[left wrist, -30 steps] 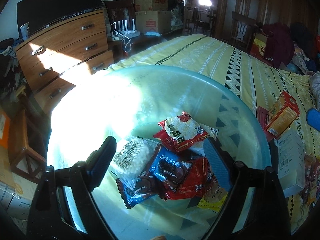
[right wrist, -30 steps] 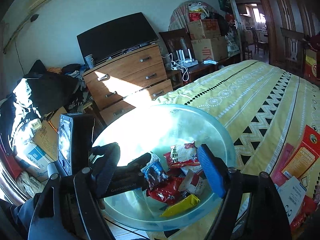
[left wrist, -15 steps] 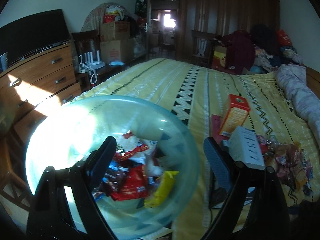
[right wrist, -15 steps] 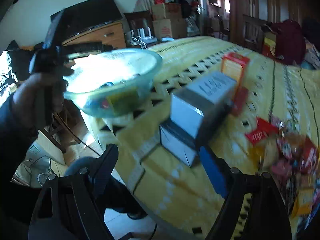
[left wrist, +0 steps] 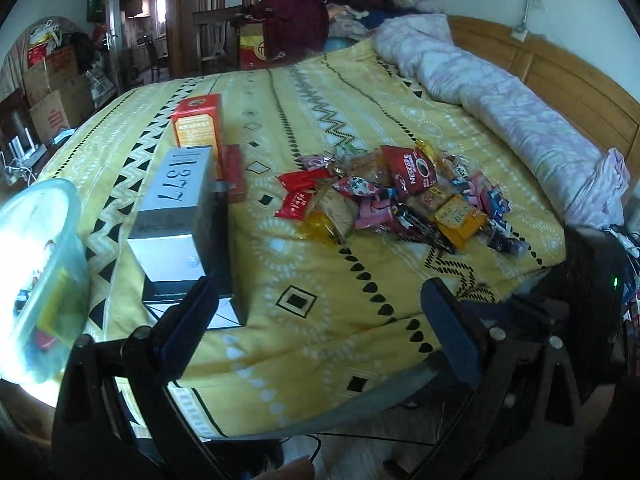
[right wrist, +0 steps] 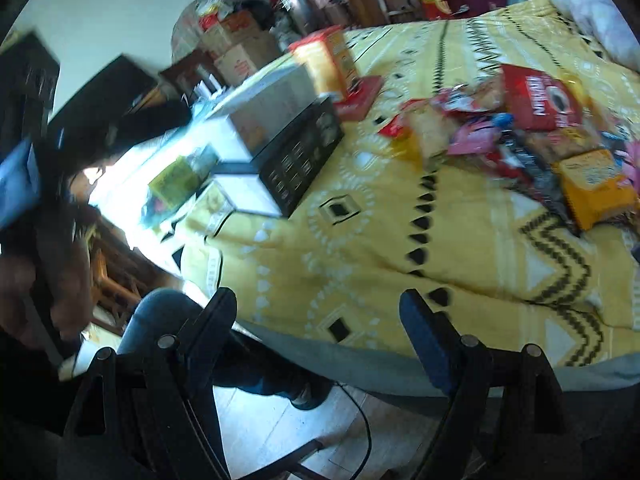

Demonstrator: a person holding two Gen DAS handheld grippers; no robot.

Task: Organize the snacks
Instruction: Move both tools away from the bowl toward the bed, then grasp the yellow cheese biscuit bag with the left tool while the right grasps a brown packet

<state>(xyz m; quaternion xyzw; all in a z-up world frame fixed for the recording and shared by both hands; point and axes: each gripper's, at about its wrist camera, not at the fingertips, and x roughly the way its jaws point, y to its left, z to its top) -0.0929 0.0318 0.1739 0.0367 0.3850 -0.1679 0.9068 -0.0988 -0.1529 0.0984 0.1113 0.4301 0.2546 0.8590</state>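
We see the left claw with jaws just spread wide on nothing, and the right claw likewise apart and empty. Ahead on the bed a grey box (an orange carton behind) stands left of the snack pile; the bowl sits far left.

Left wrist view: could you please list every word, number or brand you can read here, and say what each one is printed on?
"1377": on the top face of the grey box.
"NESCAFE": on the red sachet in the snack pile.
Orange box: its label print is too small to read.
Orange packet and the other wrappers: print too small or blurred to read.
Right wrist view: all print is motion-blurred and unreadable.
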